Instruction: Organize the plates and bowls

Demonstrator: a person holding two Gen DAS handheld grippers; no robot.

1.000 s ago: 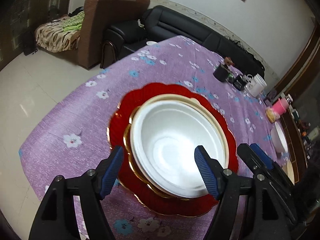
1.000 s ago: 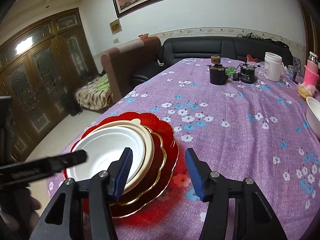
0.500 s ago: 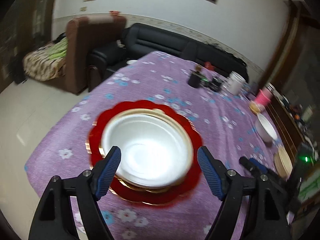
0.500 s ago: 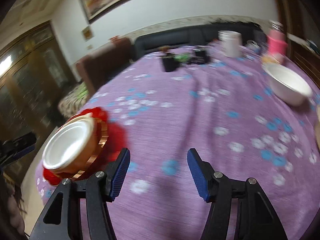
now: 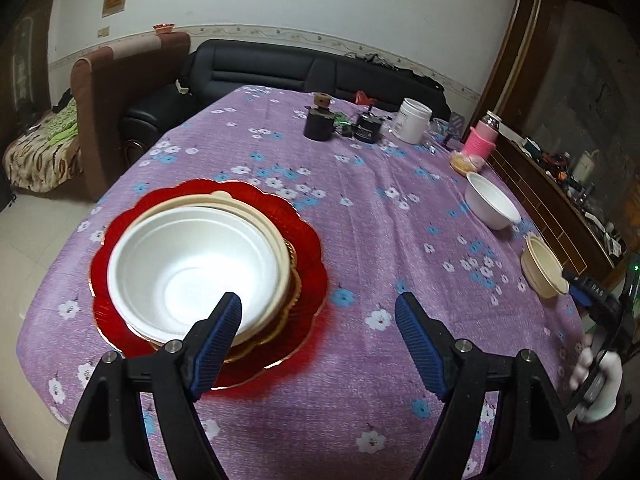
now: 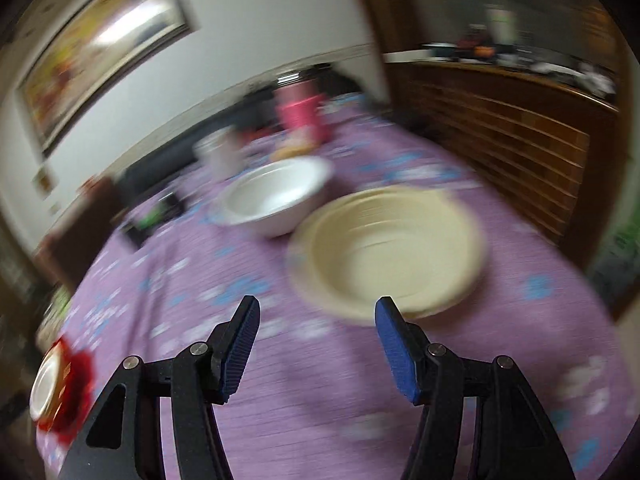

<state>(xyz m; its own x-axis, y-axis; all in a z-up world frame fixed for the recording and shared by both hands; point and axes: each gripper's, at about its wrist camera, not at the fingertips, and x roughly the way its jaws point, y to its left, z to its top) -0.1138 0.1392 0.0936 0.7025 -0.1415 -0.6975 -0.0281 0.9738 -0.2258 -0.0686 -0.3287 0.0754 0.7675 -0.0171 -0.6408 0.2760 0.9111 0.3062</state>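
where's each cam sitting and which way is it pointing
Left wrist: on the left gripper, angled down at the stacked white bowl on the red plate; the gloved hand shows far right.
Right wrist: on the right gripper, angled down at the cream bowl.
Shared: cream bowl, loose white bowl, purple tablecloth.

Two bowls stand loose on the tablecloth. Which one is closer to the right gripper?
The cream bowl: it sits just ahead of the right gripper. The white bowl stands beyond it, nearer the pink cup.
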